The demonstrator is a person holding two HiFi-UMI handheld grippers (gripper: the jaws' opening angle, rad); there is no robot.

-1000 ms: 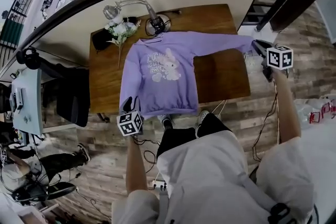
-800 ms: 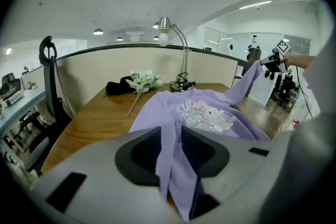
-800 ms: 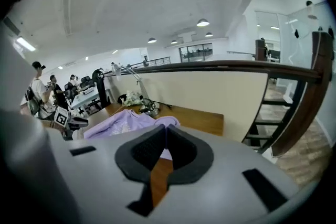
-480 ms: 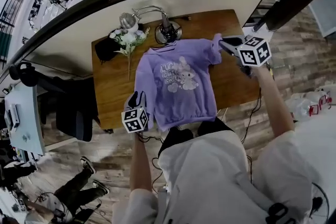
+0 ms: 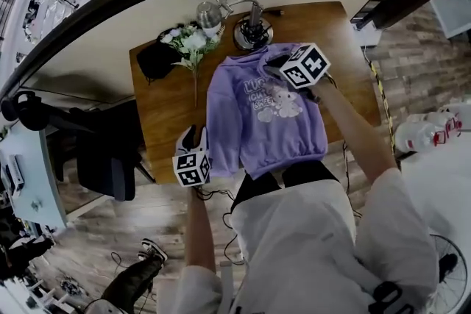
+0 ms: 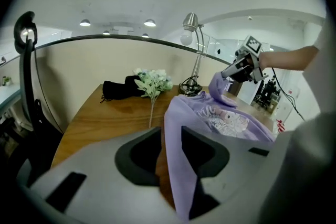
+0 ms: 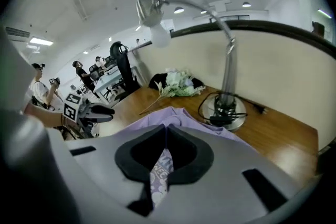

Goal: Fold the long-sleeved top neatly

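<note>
A brown wooden counter (image 5: 165, 114) carries a purple long-sleeved top with a cartoon print (image 5: 257, 130), which lies mid-counter with its hem at the near edge. At the far edge stands a silver gooseneck desk lamp (image 5: 252, 33). Left of it are a black fabric pouch (image 5: 156, 62) and a spray of white artificial flowers (image 5: 190, 43). The right hand-held gripper (image 7: 166, 128), jaws pinched together on a sleeve, holds it over the chest print. The left hand-held gripper (image 6: 171, 134) is clamped on the top's near left edge, held up off the wood.
</note>
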